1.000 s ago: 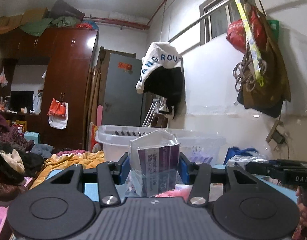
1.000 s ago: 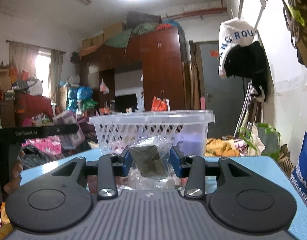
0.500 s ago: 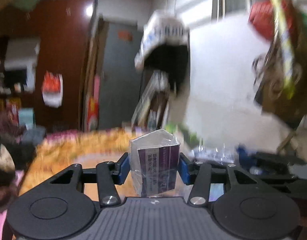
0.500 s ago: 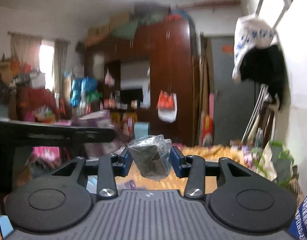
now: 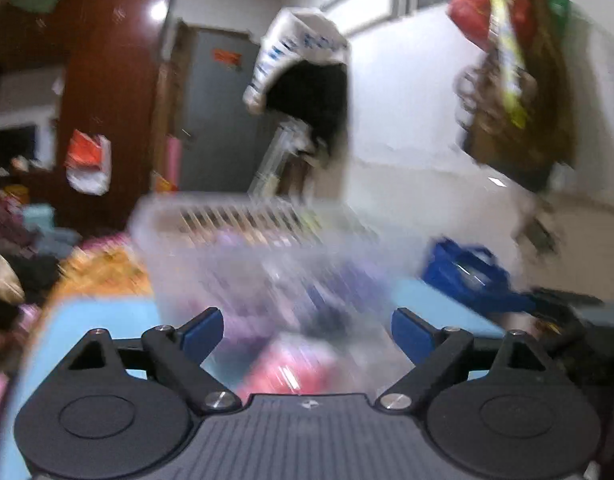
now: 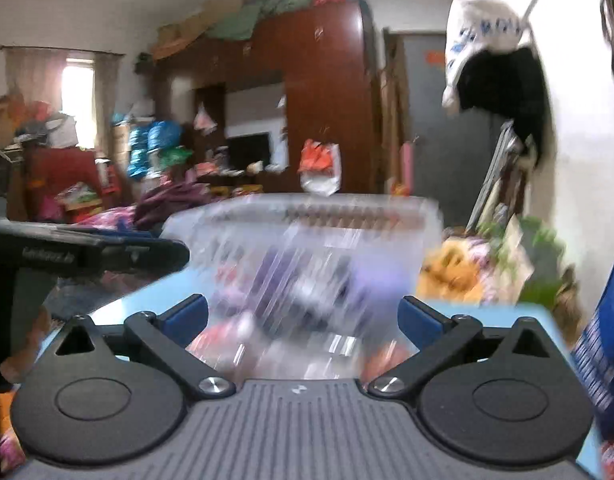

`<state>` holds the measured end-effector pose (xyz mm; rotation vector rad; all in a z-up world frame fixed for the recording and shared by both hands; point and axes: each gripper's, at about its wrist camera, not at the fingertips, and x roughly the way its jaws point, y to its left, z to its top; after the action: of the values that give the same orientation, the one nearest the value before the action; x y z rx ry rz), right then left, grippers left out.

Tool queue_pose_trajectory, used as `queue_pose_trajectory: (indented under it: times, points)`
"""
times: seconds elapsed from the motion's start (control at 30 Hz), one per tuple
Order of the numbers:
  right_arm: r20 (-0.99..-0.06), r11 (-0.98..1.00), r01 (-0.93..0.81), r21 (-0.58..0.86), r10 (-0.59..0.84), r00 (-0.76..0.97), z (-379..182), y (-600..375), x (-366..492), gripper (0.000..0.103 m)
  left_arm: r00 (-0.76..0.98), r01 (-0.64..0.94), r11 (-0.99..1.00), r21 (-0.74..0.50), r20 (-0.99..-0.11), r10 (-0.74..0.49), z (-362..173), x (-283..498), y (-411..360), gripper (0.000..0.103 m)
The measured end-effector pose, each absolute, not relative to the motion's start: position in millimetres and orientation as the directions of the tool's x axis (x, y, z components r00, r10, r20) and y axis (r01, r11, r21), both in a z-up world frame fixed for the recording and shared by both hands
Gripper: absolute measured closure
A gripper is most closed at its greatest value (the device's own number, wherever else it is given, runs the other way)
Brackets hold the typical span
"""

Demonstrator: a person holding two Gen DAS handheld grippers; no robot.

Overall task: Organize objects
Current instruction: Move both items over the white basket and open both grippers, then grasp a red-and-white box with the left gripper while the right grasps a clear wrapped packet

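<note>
You are holding both grippers in front of the translucent plastic basket [image 5: 243,236], which is standing on the light blue table [image 5: 103,316]. Use the basket as the reference landmark.

Left gripper [image 5: 307,334]: the jaws are opening and are standing wide apart. Nothing is sitting between the blue pads [image 5: 203,330]. The gripper is pointing at the basket's near wall.

Right gripper [image 6: 303,318]: the jaws are opening and are standing wide apart, with nothing between them. This gripper is also pointing at the basket [image 6: 307,220].

Basket: it is standing upright with the open top facing up. Its long axis is running left to right across both views. The slotted far wall is showing through the top.

Contents: motion blur is smearing purple, pink and dark shapes [image 5: 291,320] behind the near wall. You cannot tell individual items or which way they are pointing.

To the right of the basket, a blue bag [image 5: 467,272] is lying near the white wall.
</note>
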<state>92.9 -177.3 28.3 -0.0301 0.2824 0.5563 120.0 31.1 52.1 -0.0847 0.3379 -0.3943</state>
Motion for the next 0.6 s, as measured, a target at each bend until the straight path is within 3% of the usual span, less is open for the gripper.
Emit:
queue_pose_trajectory:
  times: [0.1,0.2,0.3,0.37,0.5,0.6]
  points:
    - [-0.256,0.860,-0.500,0.106,0.509,0.822,9,-192,88,0.000,0.851,0.375,0.913,-0.160,-0.331,-0.407,33,113,28,0.010]
    - [-0.259,0.867,-0.483,0.120,0.497,0.828,1,-192,89,0.000,0.862,0.348,0.932,-0.100,-0.356,-0.360,30,119,20,0.013]
    - [-0.212,0.857,-0.507,0.094,0.515,0.830,2,-192,82,0.000,0.853,0.345,0.935,-0.085,-0.387,-0.350,26,124,17,0.027]
    - [-0.231,0.860,-0.501,0.102,0.510,0.829,-1,-192,85,0.000,0.845,0.344,0.936,-0.069,-0.413,-0.341,22,127,14,0.039]
    - [-0.223,0.859,-0.500,0.107,0.511,0.830,-2,-191,80,0.000,0.826,0.356,0.933,-0.047,-0.452,-0.338,18,132,3,0.046]
    - [-0.229,0.860,-0.495,0.120,0.509,0.829,-3,-193,80,0.000,0.834,0.363,0.932,-0.002,-0.445,-0.326,18,128,-3,0.059]
